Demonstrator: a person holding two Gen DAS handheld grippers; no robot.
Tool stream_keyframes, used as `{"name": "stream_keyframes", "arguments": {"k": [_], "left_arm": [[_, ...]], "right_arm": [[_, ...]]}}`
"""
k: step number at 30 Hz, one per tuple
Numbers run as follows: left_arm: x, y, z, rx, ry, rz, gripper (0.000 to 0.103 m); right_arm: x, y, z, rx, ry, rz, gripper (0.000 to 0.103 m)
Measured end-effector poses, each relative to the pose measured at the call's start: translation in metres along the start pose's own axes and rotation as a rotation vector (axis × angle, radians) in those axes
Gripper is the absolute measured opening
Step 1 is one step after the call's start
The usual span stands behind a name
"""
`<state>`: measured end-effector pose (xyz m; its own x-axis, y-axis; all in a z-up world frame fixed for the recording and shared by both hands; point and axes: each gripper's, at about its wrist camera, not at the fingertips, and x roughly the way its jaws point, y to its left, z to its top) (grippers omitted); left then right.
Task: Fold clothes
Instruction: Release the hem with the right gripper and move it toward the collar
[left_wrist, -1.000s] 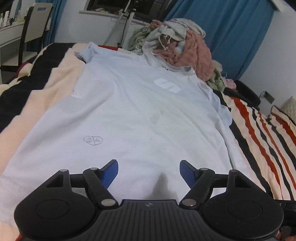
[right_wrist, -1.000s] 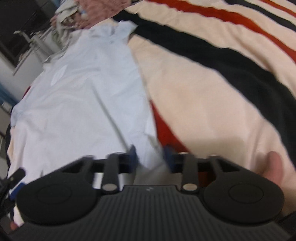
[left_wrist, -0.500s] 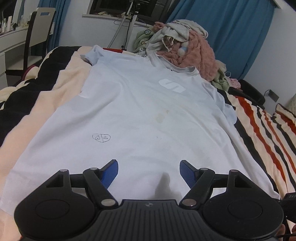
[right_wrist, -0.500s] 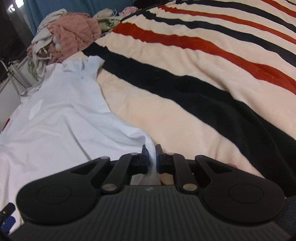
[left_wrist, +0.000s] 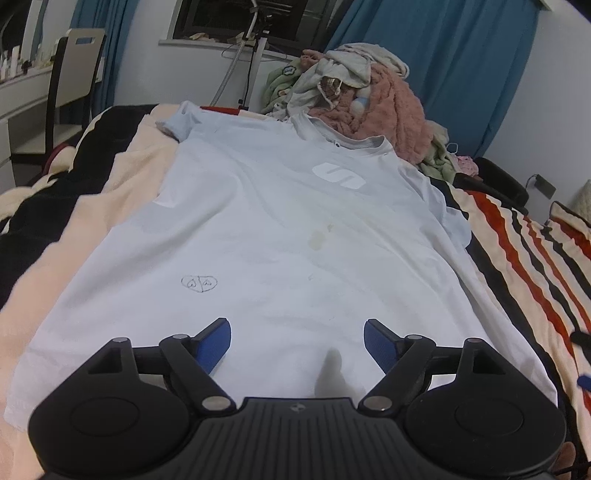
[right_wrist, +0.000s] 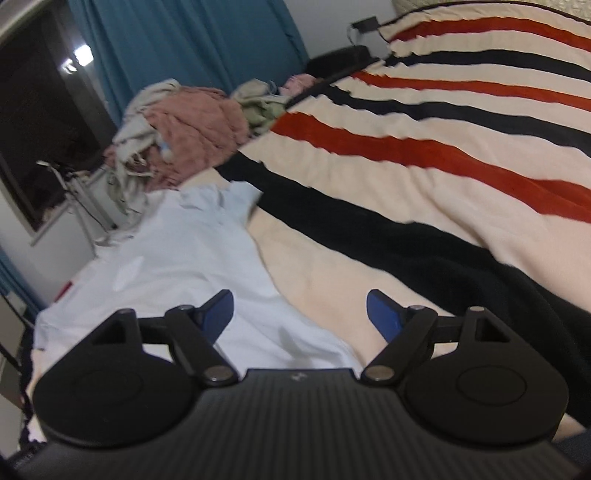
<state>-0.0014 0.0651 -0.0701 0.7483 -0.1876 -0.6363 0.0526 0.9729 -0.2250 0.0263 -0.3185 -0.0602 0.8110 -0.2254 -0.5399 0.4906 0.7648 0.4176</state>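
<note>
A pale blue T-shirt (left_wrist: 280, 236) lies spread flat on the striped bed, collar at the far end, hem nearest me. It carries a white logo, a small drawn heart mark and a yellowish stain. My left gripper (left_wrist: 297, 343) hovers open over the hem's middle, nothing between its blue pads. In the right wrist view the same T-shirt (right_wrist: 192, 266) lies to the left, its right hem corner just below my right gripper (right_wrist: 300, 310), which is open and empty above the shirt's edge and the blanket.
A heap of unfolded clothes (left_wrist: 362, 96) sits beyond the collar, also seen as the heap (right_wrist: 184, 129). The striped blanket (right_wrist: 424, 155) stretches to the right. A chair (left_wrist: 74, 74) and desk stand at far left, blue curtains (left_wrist: 443, 55) behind.
My right gripper was shut on the shirt's hem corner and has opened, letting it go and lifting. The shirt now lies flatter. The left gripper stays open and has risen slightly.
</note>
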Motion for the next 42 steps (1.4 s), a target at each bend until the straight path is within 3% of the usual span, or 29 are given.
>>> {"name": "stream_keyframes", "arguments": {"k": [10,19,35,40,42], "left_arm": [[0.003,0.0,0.001,0.032,-0.028,0.04,0.082],[0.009,-0.006,-0.003,0.076,-0.048,0.087,0.082],[0.025,-0.014,-0.003,0.076,-0.053,0.109,0.083],[0.037,-0.015,-0.006,0.095,-0.025,0.086,0.083],[0.042,-0.014,-0.006,0.094,-0.018,0.08,0.083]], "right_arm": [[0.029,0.023,0.034,-0.01,-0.034,0.141,0.081],[0.073,0.029,0.075,0.132,0.037,0.323,0.082],[0.247,-0.062,0.081,0.53,0.107,0.482,0.082],[0.293,-0.063,0.07,0.636,0.124,0.618,0.077],[0.308,-0.05,0.074,0.592,0.14,0.658,0.075]]}}
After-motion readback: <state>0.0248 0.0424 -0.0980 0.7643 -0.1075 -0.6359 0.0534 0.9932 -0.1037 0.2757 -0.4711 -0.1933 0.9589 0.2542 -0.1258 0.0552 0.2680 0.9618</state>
